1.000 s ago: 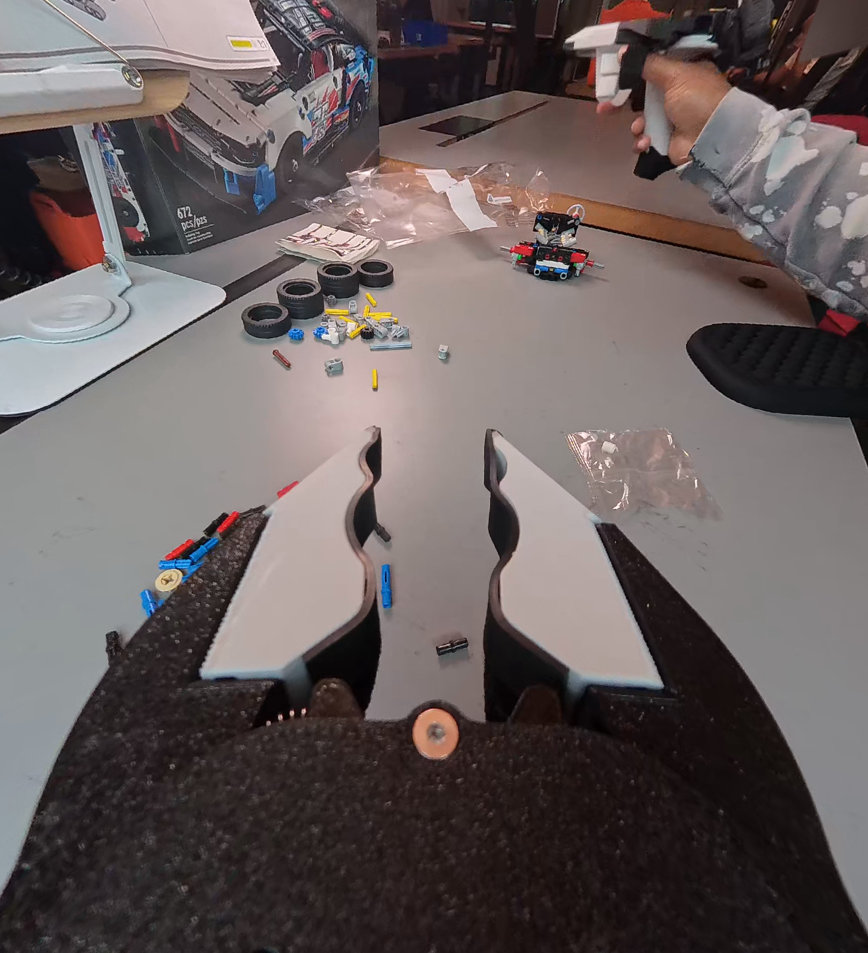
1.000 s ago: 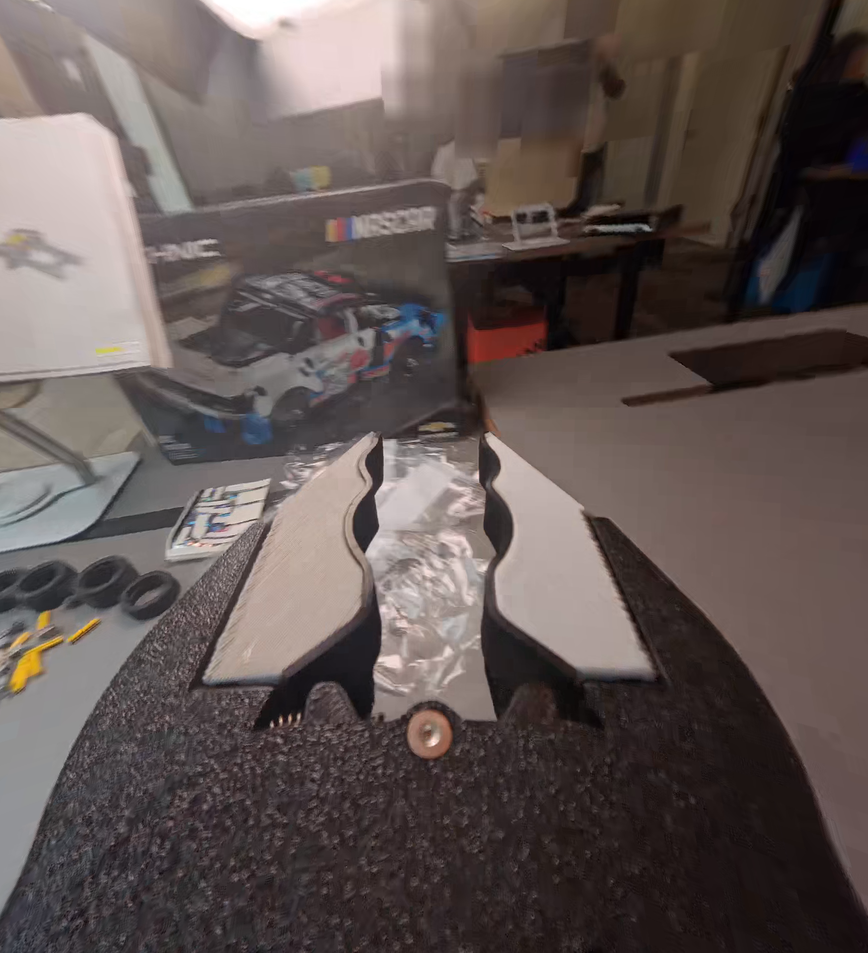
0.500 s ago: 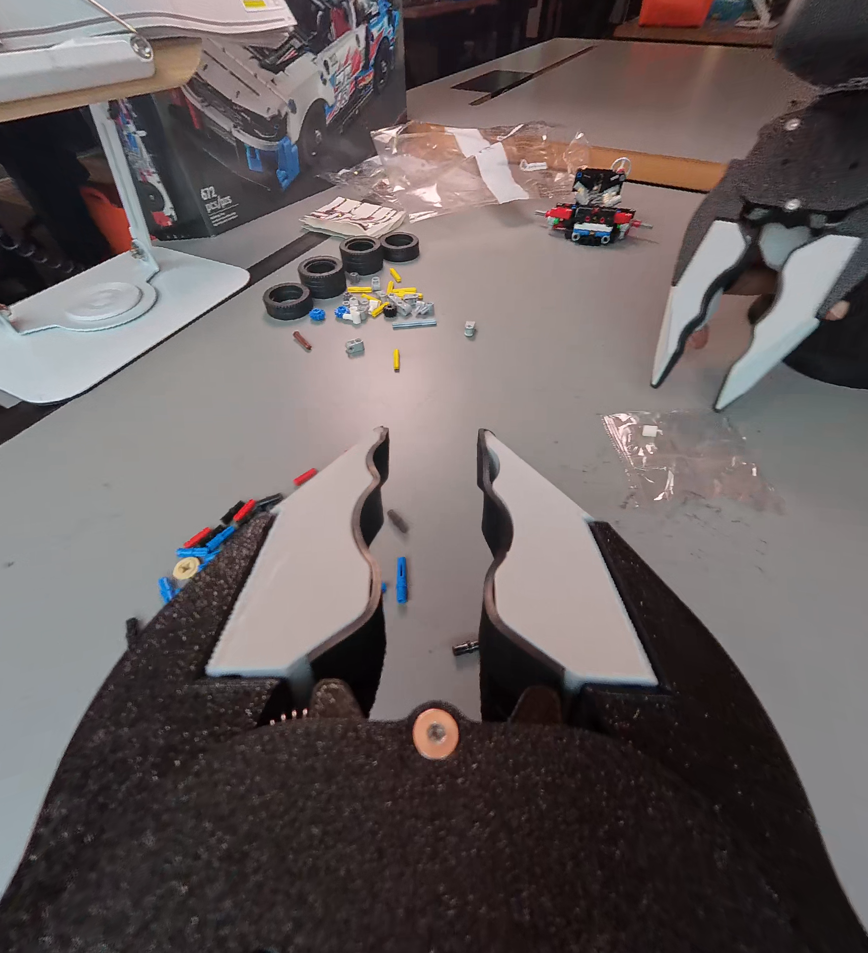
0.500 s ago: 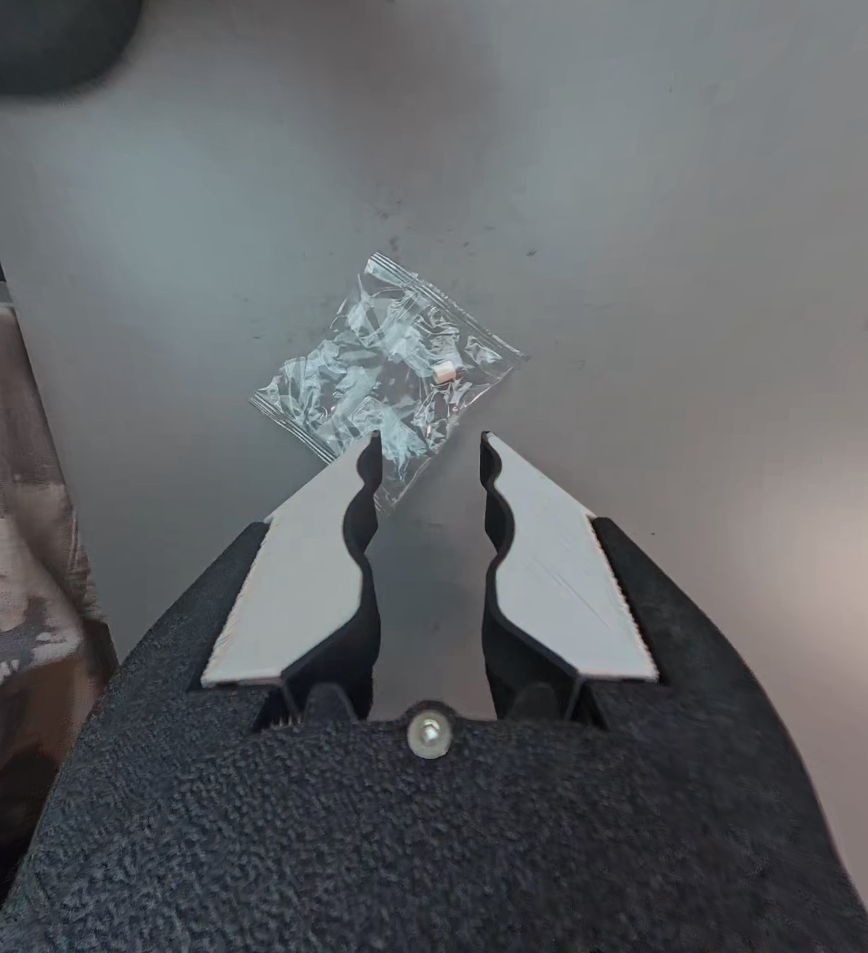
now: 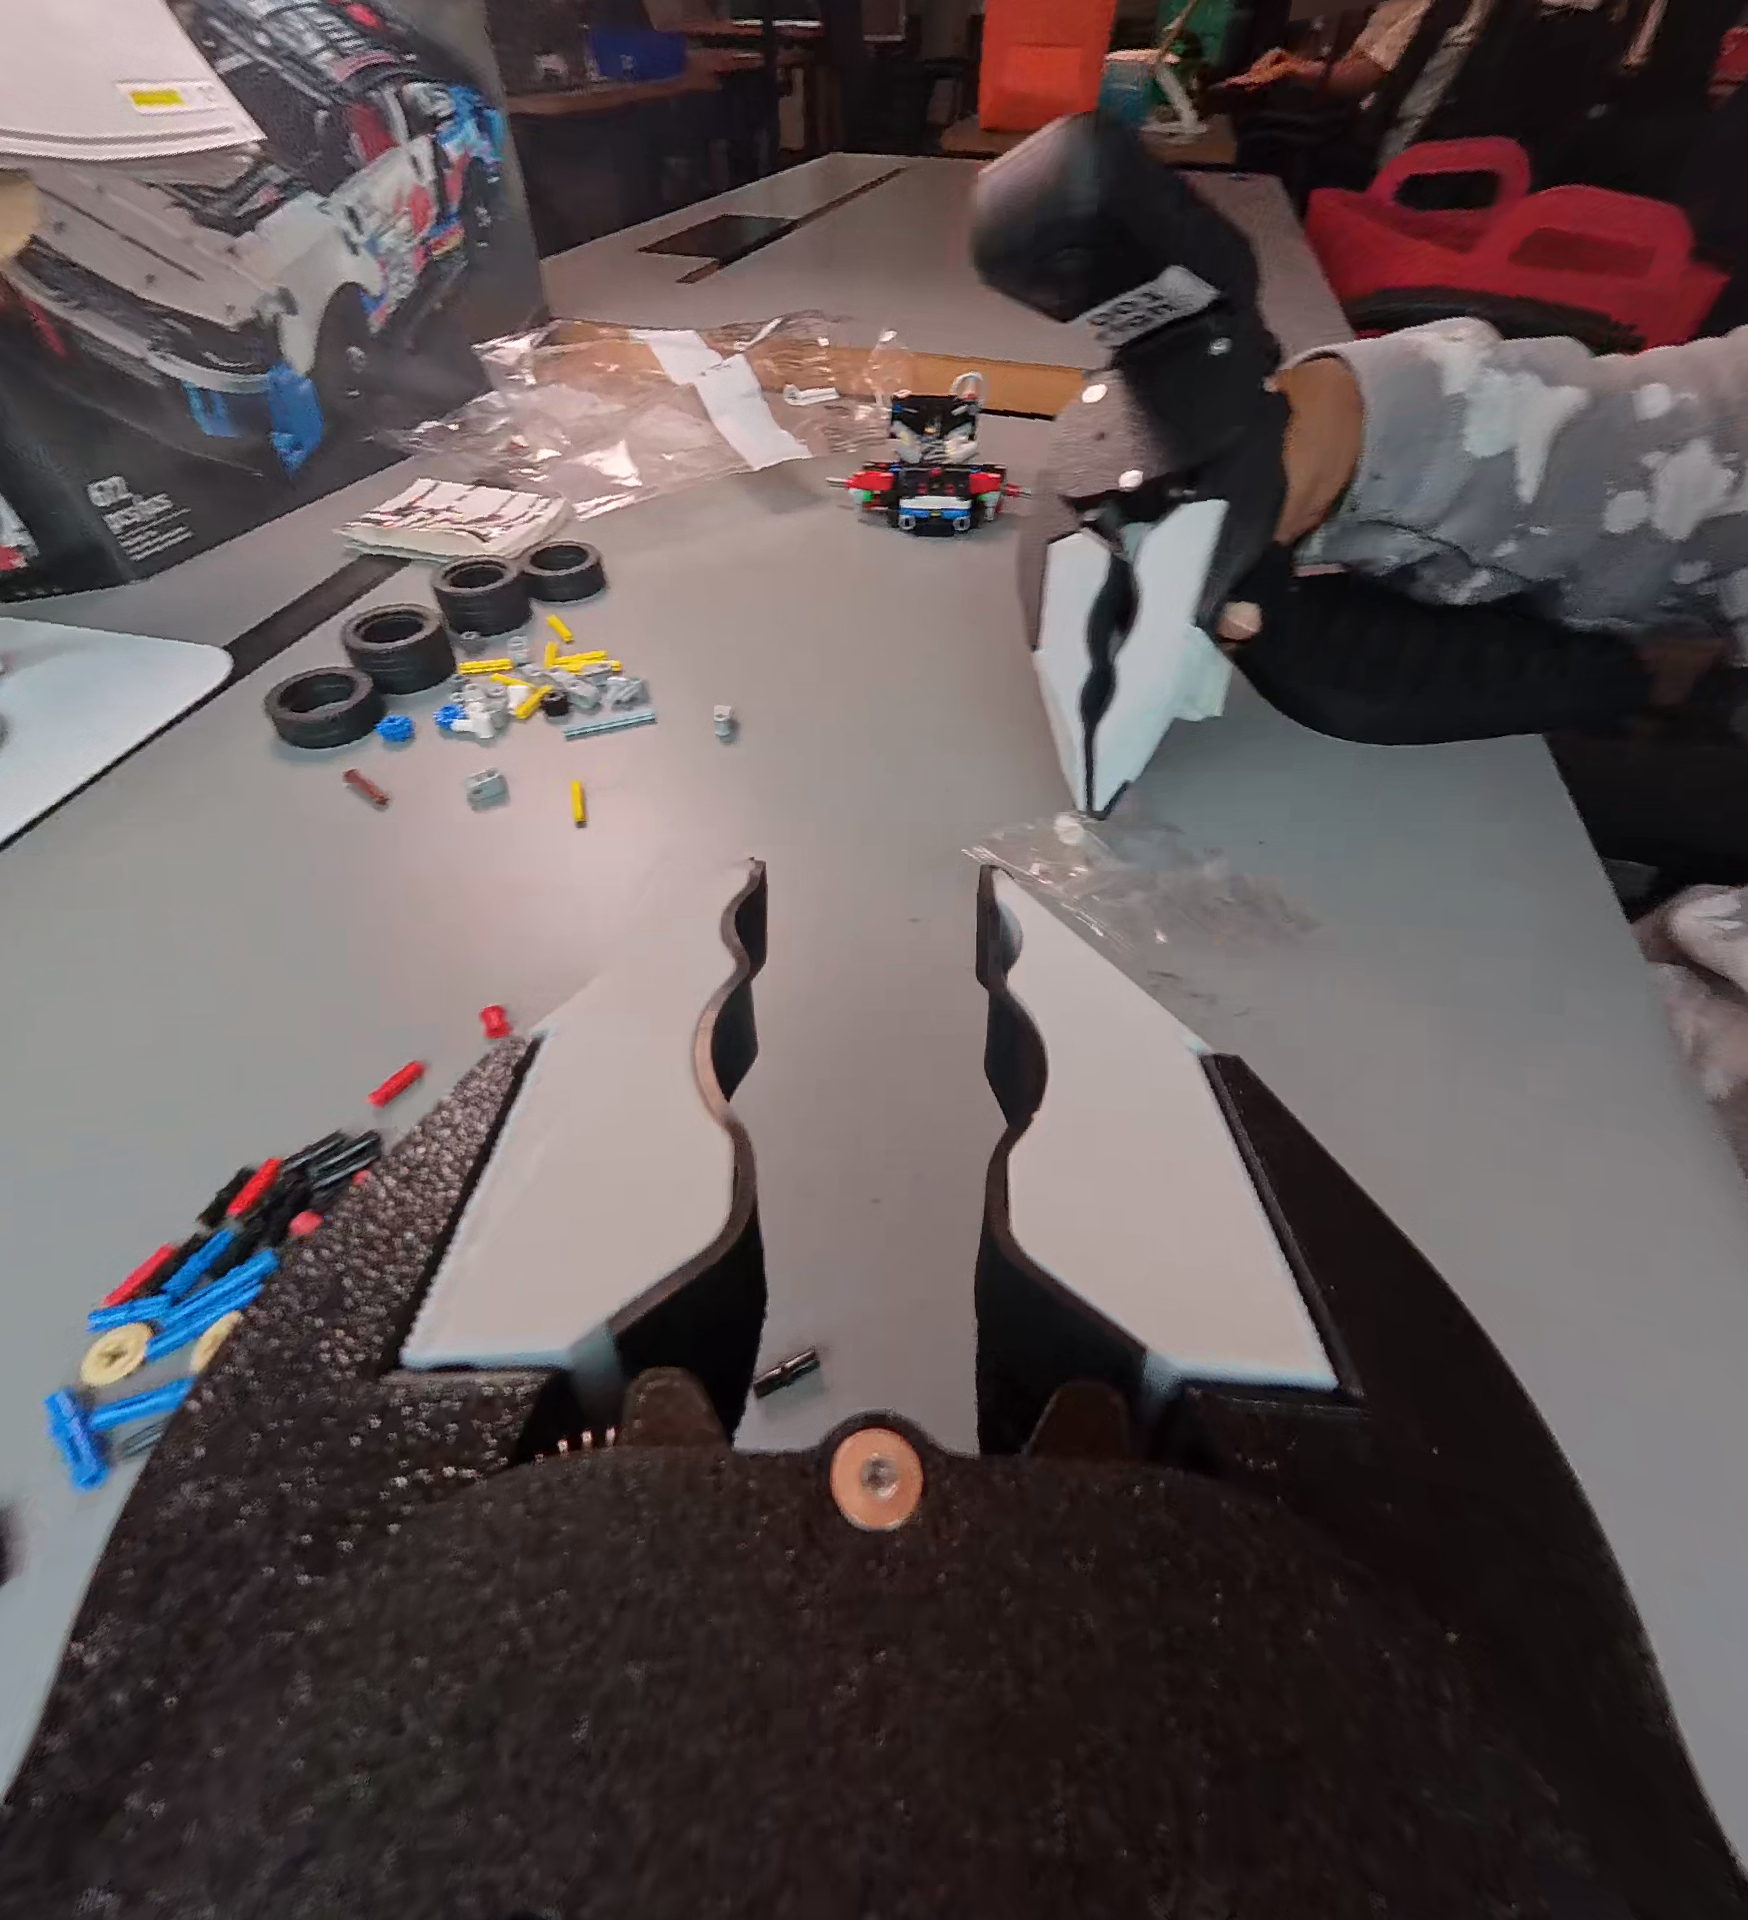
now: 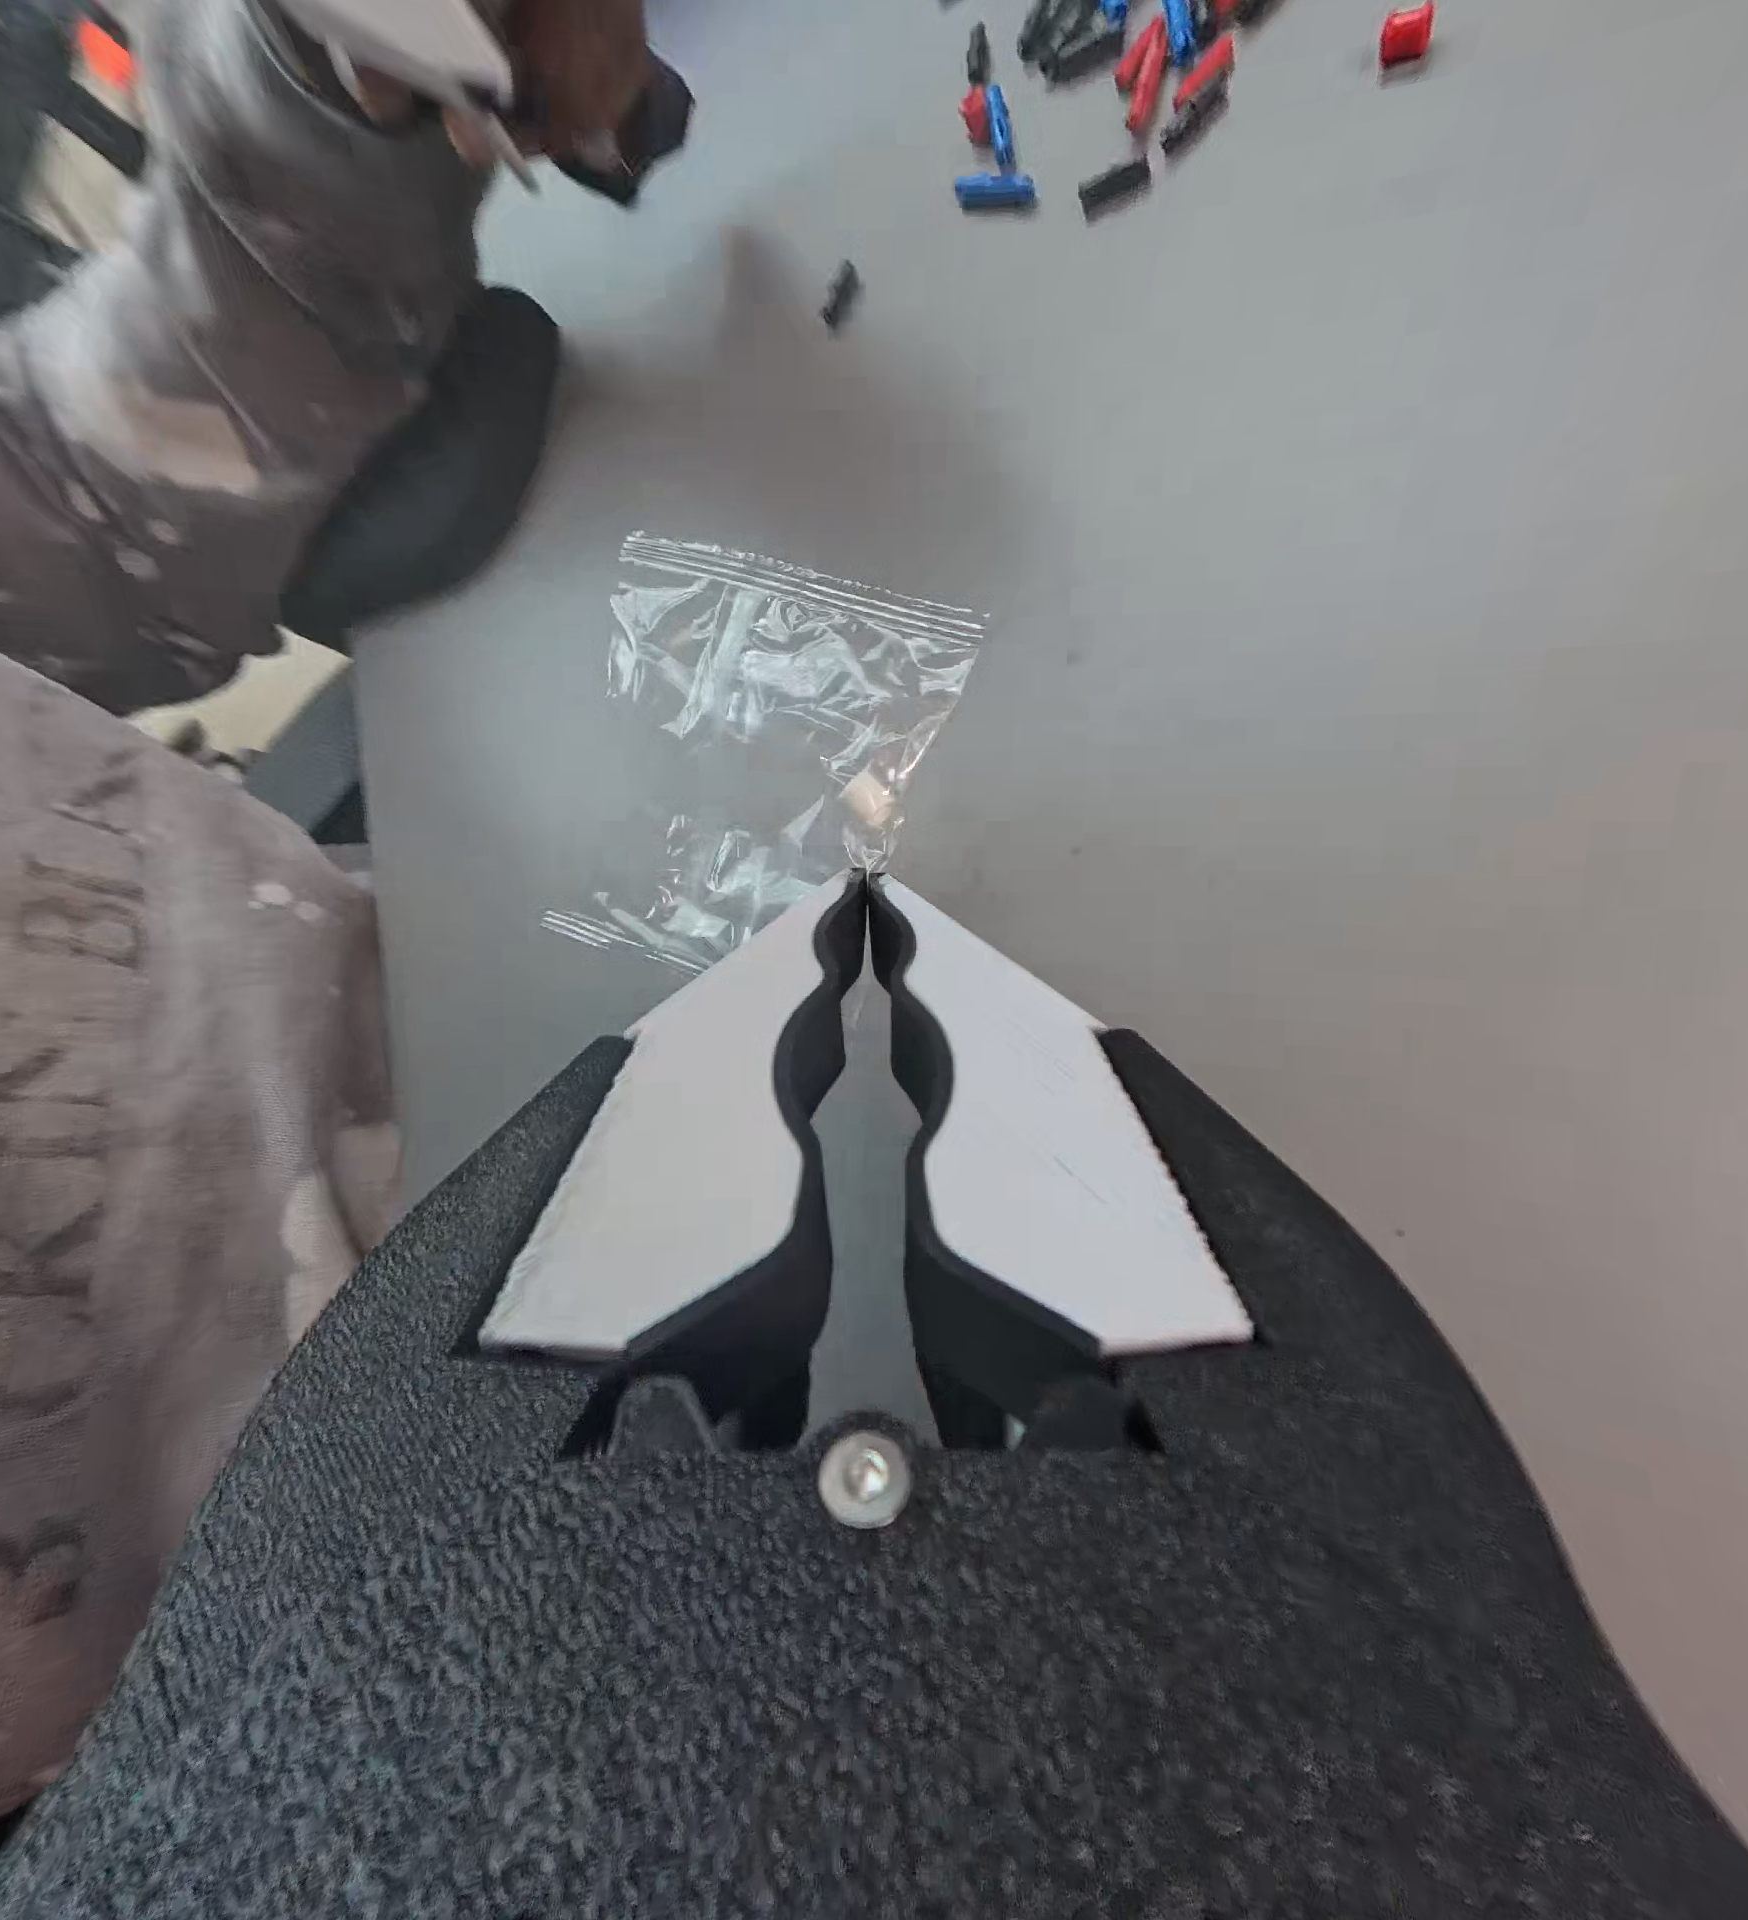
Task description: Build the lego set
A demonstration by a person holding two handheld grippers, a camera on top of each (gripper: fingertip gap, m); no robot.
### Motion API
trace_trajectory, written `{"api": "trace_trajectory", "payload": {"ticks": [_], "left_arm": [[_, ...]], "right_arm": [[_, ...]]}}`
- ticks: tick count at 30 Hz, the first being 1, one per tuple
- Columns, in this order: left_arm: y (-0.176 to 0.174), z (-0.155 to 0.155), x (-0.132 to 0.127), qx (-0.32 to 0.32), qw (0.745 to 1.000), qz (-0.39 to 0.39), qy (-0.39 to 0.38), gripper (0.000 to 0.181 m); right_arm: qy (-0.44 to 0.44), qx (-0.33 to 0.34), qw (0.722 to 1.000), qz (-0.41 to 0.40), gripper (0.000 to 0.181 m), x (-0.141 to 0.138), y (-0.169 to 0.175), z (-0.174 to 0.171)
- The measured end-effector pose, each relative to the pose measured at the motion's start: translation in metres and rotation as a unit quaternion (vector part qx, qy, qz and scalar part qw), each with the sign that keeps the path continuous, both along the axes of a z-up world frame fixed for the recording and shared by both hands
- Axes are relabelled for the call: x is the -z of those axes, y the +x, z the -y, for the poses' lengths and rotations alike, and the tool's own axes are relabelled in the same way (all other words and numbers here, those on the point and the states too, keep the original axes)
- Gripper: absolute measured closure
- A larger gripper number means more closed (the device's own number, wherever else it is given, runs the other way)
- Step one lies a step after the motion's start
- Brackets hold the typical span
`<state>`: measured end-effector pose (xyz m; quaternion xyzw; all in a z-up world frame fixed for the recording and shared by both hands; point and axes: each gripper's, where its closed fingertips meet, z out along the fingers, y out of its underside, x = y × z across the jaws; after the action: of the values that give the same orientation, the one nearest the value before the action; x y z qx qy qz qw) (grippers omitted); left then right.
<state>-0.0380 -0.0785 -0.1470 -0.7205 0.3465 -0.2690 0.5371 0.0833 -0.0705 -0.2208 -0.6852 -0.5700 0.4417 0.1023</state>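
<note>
A: How is the right gripper [image 6: 866, 881] held?

B: Its jaws are pressed together at the tips, and a corner of the small clear plastic bag [image 6: 776, 717] is pinched between them. The bag lies on the grey table [image 6: 1369, 727], near its edge, and a small pale piece [image 6: 868, 798] is seen inside it, just beyond the tips.

A: And from the other side?

B: In the left wrist view the same gripper [image 5: 1093, 805] is seen pointing down onto the bag [image 5: 1119, 878], held by a hand in a mottled grey sleeve [image 5: 1576, 468].

A: What of the left gripper [image 5: 870, 883]?

B: It is held above the table with its jaws spread wide and nothing between them. A small black pin [image 5: 785, 1374] lies on the table below the gap.

A: Where are the set's parts found?

B: A heap of blue, red and black pins [image 5: 195, 1268] is seen to the left of that gripper. Farther off, four black tyres [image 5: 434, 644] are lined up beside a scatter of yellow and grey pieces [image 5: 548, 686]. The partly built model [image 5: 937, 478] stands beyond them, near larger clear bags [image 5: 631, 416] and the set's box [image 5: 226, 281].
</note>
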Motion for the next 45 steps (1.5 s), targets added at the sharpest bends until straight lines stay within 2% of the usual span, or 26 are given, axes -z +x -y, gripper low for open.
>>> {"api": "trace_trajectory", "payload": {"ticks": [1,4,8,12,18,22,25,27,29,32,35,37,38,40,41,45], "left_arm": [[0.008,0.006,0.0,0.024,1.0,0.003,0.0,0.141],[0.025,0.02,0.0,0.072,0.997,0.001,0.005,0.138],[0.043,0.024,0.004,0.086,0.996,-0.025,0.029,0.134],[0.062,0.031,0.004,0.106,0.993,-0.031,0.046,0.141],[0.073,0.042,0.001,0.133,0.99,-0.026,0.05,0.181],[0.071,0.04,0.002,0.128,0.991,-0.014,0.028,0.181],[0.065,0.032,0.002,0.107,0.994,0.005,-0.002,0.181],[0.057,0.023,0.002,0.082,0.996,0.024,-0.026,0.181],[0.047,0.013,0.0,0.051,0.996,0.048,-0.046,0.181],[0.031,-0.002,-0.002,0.007,0.993,0.091,-0.077,0.181],[0.028,-0.006,-0.002,-0.004,0.988,0.118,-0.097,0.181],[0.033,-0.005,0.0,0.004,0.987,0.122,-0.103,0.181],[0.036,-0.004,0.002,0.007,0.988,0.116,-0.105,0.181],[0.041,-0.003,0.007,0.011,0.989,0.105,-0.108,0.181],[0.043,-0.002,0.007,0.014,0.989,0.103,-0.109,0.181],[0.047,0.002,0.011,0.026,0.99,0.089,-0.109,0.181]], "right_arm": [[-0.044,-0.009,0.999,-0.023,0.181,-0.008,-0.003,0.002],[-0.143,-0.016,0.987,-0.069,0.181,-0.024,-0.014,-0.002],[-0.249,-0.071,0.958,-0.126,0.181,-0.047,-0.02,0.014],[-0.27,-0.121,0.947,-0.127,0.181,-0.049,-0.018,0.036],[-0.277,-0.131,0.945,-0.117,0.181,-0.044,-0.017,0.045],[-0.278,-0.113,0.945,-0.127,0.181,-0.045,-0.019,0.037],[-0.244,-0.075,0.954,-0.159,0.176,-0.049,-0.024,0.019],[-0.181,-0.029,0.965,-0.19,0.16,-0.05,-0.028,-0.003],[-0.113,0.004,0.966,-0.234,0.152,-0.06,-0.025,-0.023],[-0.043,0.017,0.954,-0.296,0.14,-0.083,-0.013,-0.035],[0.053,0.019,0.952,-0.301,0.135,-0.083,-0.013,-0.033],[0.113,0.012,0.952,-0.285,0.138,-0.073,-0.021,-0.026],[0.139,0.009,0.949,-0.285,0.146,-0.07,-0.025,-0.022],[0.17,-0.001,0.944,-0.283,0.173,-0.068,-0.03,-0.015],[0.179,-0.007,0.943,-0.281,0.181,-0.066,-0.031,-0.013],[0.146,-0.013,0.951,-0.271,0.181,-0.061,-0.03,-0.008]]}}
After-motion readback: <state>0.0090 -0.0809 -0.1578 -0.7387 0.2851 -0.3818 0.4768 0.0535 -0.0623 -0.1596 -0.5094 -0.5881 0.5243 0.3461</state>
